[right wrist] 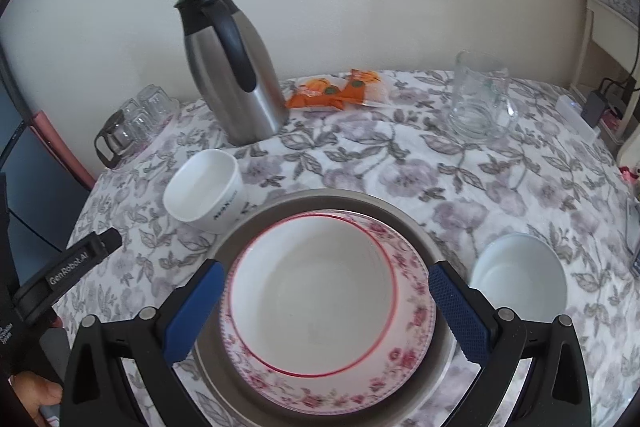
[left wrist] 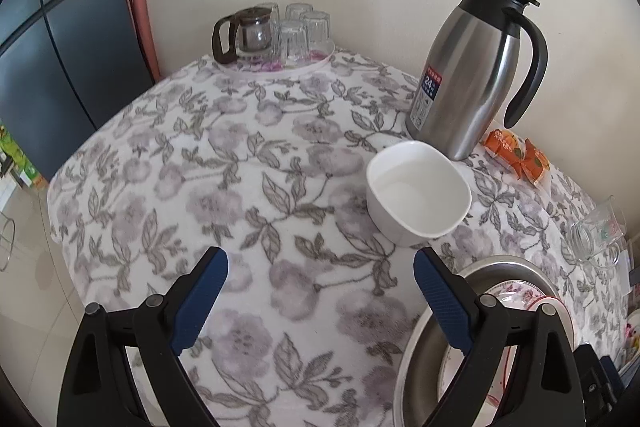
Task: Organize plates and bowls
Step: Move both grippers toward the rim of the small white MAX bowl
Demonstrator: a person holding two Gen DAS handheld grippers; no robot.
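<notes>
Both grippers (left gripper (left wrist: 320, 291), right gripper (right wrist: 326, 301)) are hovering wide open and empty, stacking seemingly pausing, white square bowl (right wrist: 204, 189) likely awaiting pickup.

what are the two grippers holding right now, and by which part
Nothing is held. The left gripper is open over bare tablecloth, and the right gripper is open above the stacked bowl, its pads clear of the rim.
</notes>
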